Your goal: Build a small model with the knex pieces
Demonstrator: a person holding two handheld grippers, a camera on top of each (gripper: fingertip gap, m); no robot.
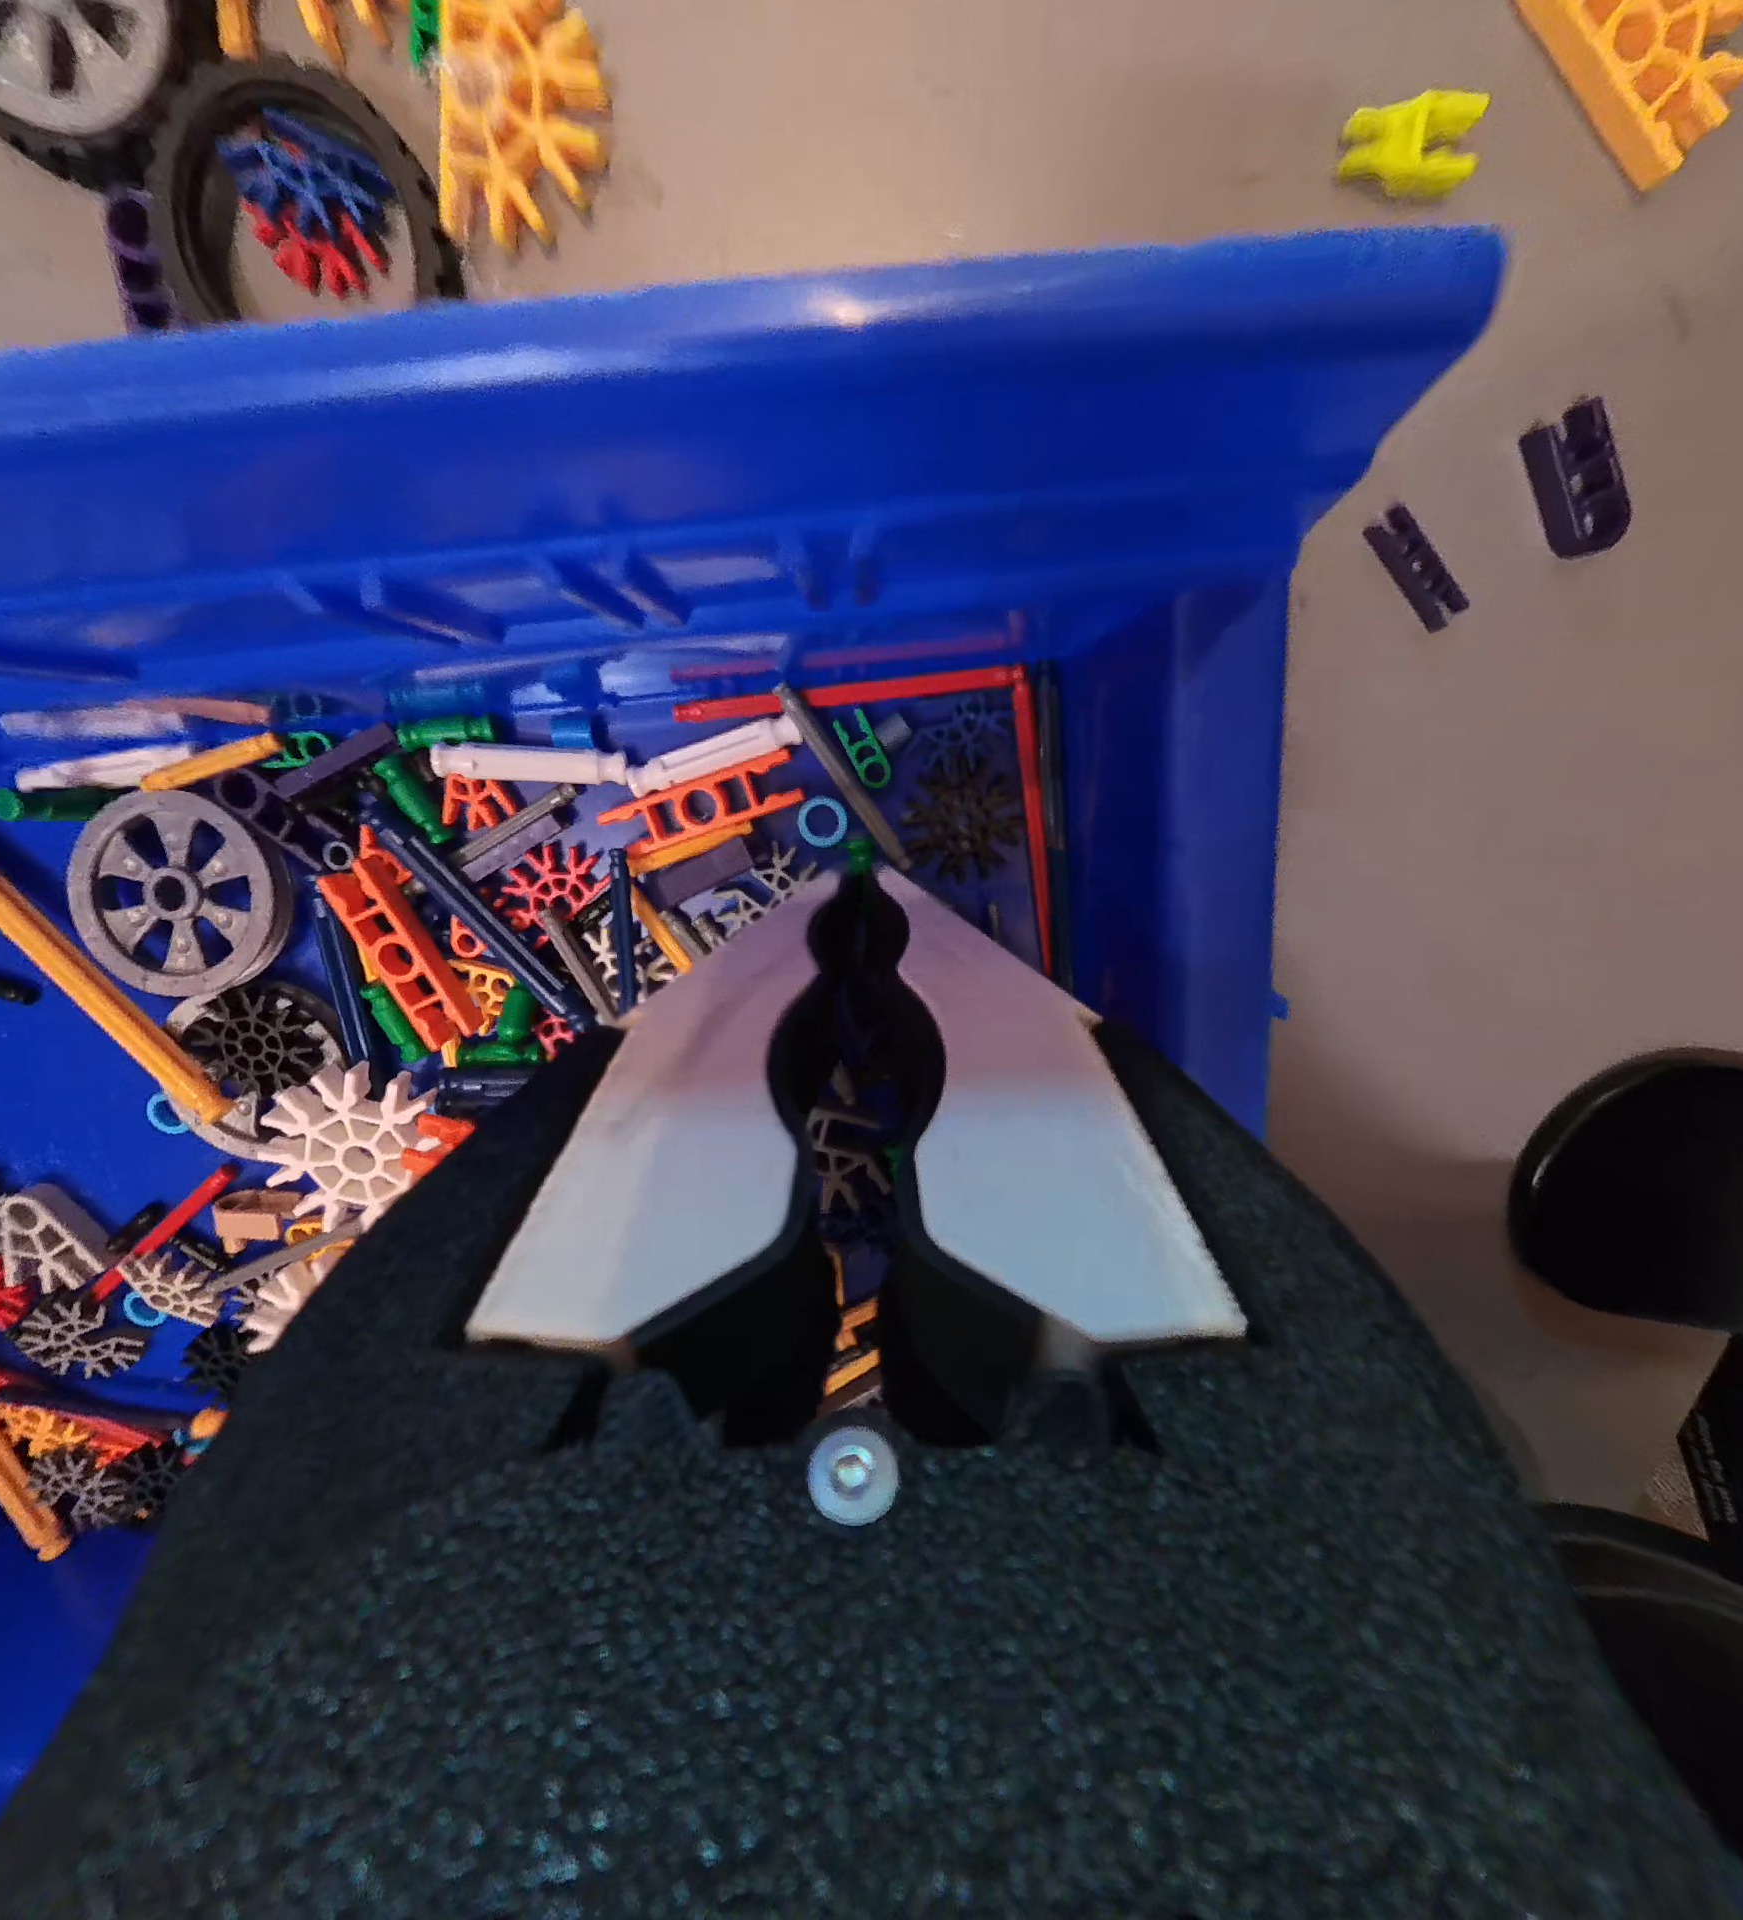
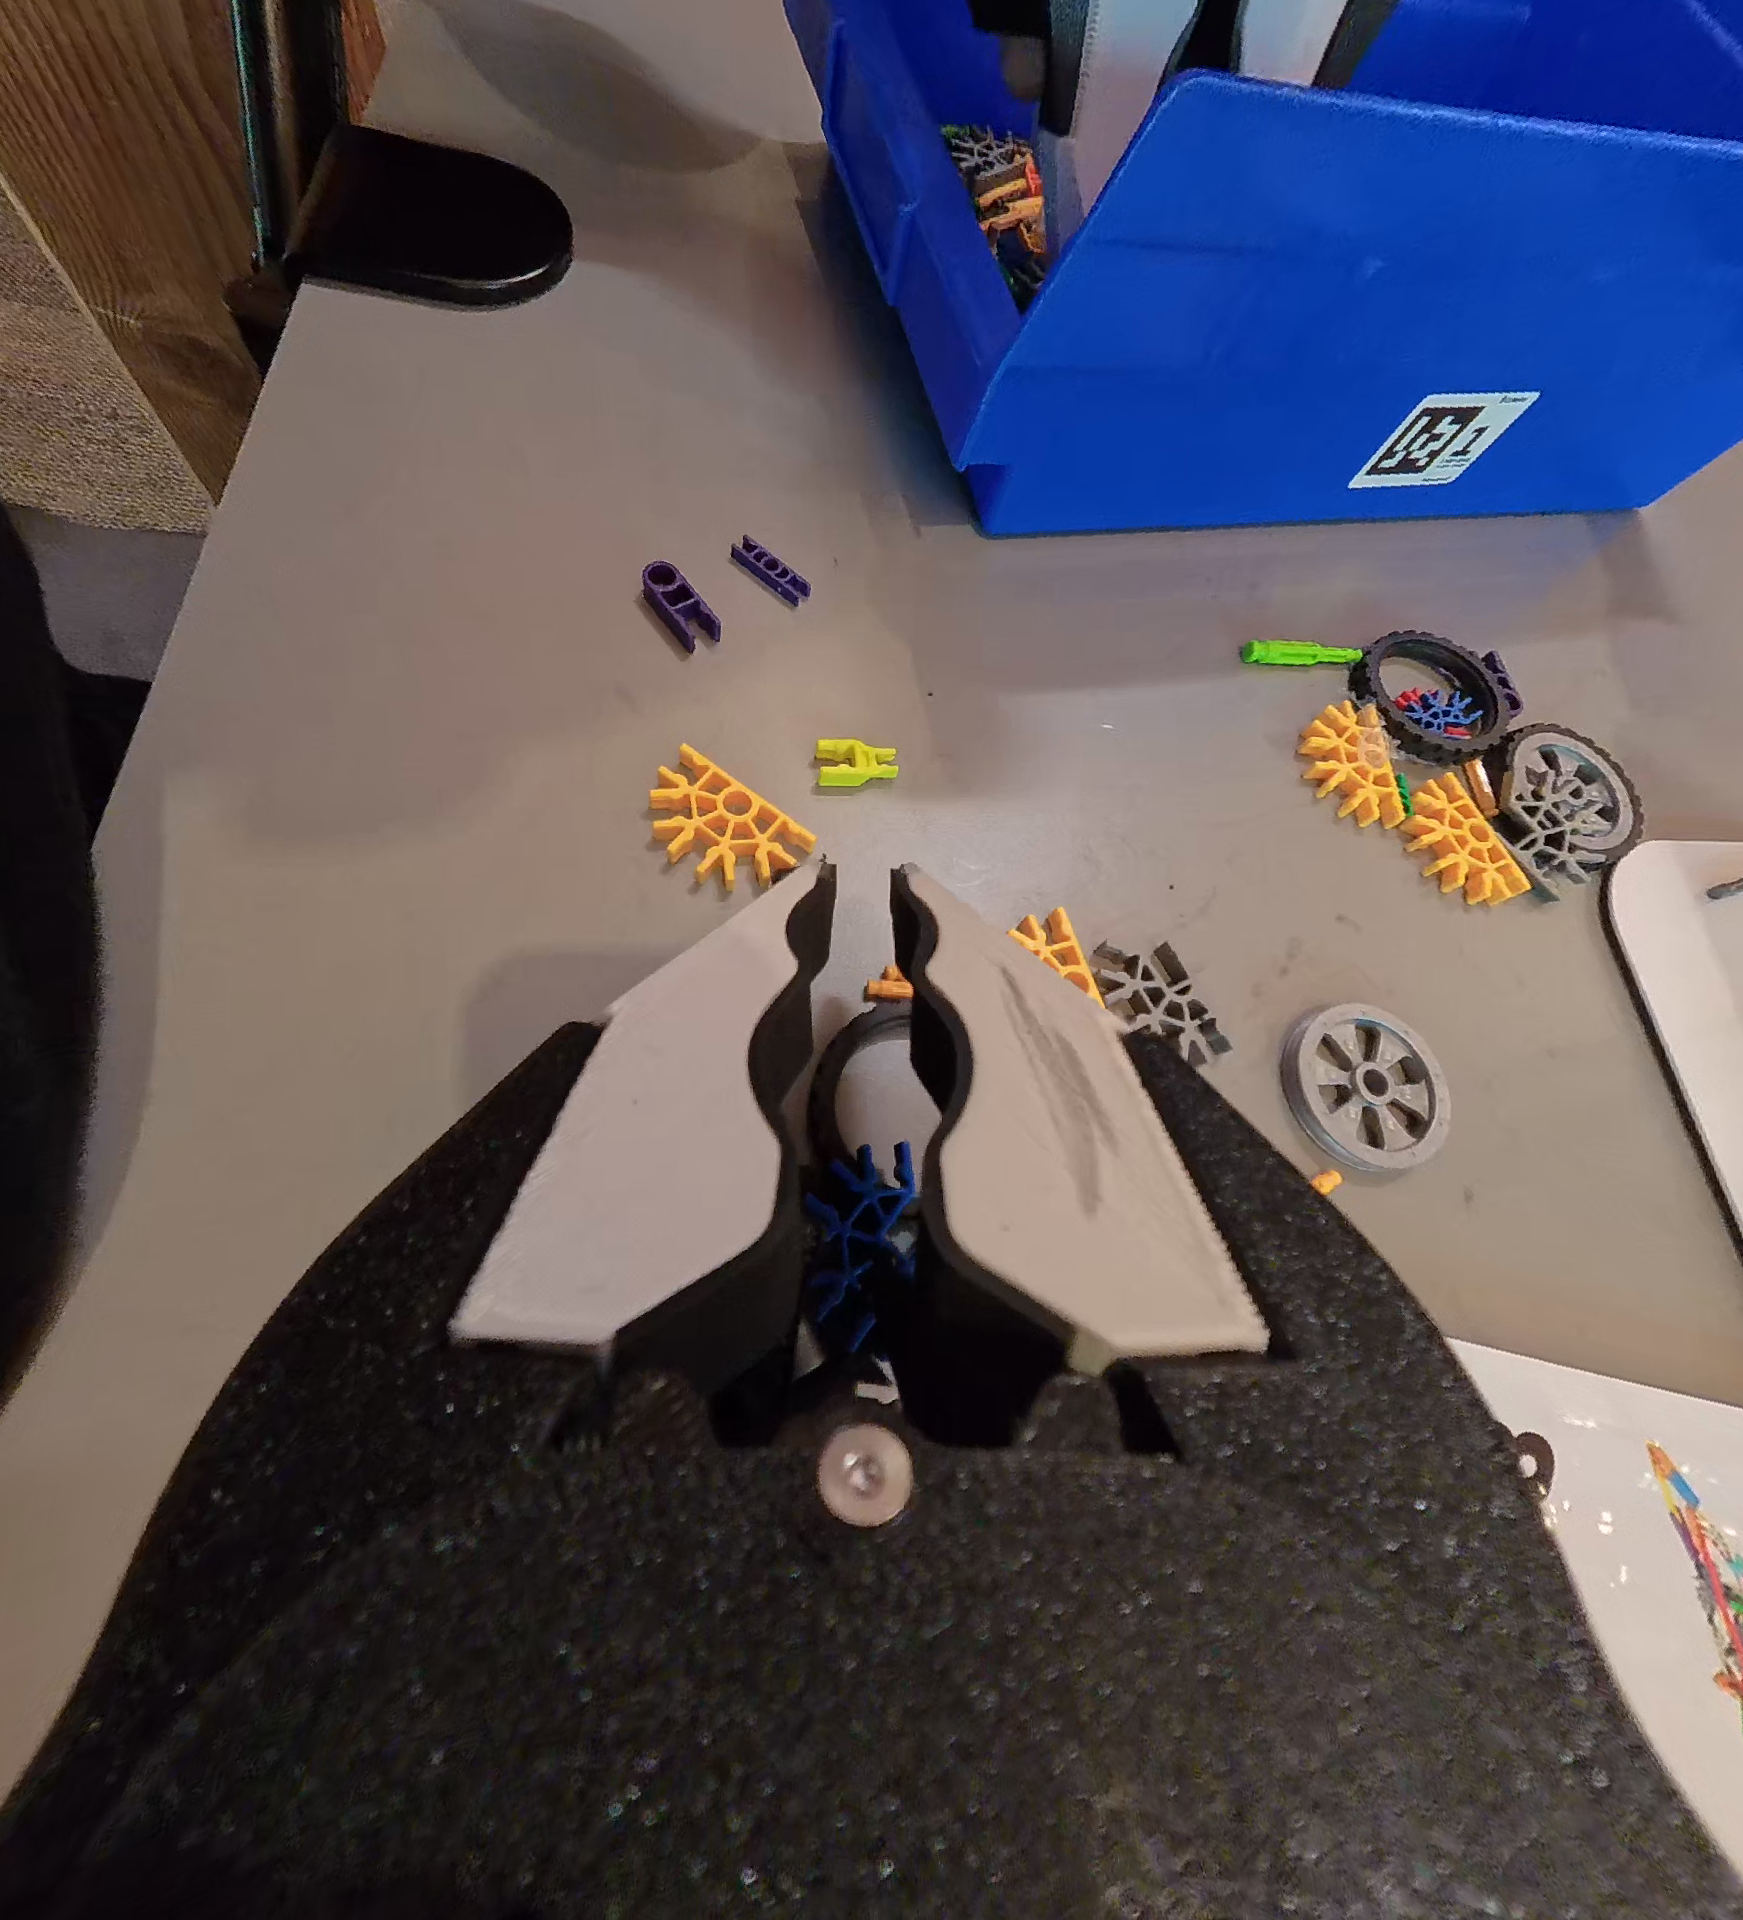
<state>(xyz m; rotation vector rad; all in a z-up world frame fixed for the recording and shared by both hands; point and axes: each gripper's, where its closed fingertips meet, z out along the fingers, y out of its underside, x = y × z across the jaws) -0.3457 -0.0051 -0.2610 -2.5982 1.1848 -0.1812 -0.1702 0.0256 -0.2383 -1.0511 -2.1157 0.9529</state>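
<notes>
The left gripper (image 1: 859, 883) hangs inside the blue bin (image 1: 701, 436), fingertips almost together around a thin green piece (image 1: 859, 854); a firm hold cannot be told. The right gripper (image 2: 862, 883), slightly parted and empty, hovers over the table (image 2: 431, 623) above a black ring (image 2: 872, 1081), an orange fan piece (image 2: 727, 821) just beyond.

I am at a work desk in what looks like an office or hobby room. My grey counter (image 2: 451, 582) carries a blue plastic parts bin (image 2: 1366, 343) with a printed marker sticker (image 2: 1443, 438), and loose construction-toy pieces lie scattered near it. A black chair armrest (image 1: 1677, 1174) sits at the right; wood panelling (image 2: 88, 197) stands far left.
</notes>
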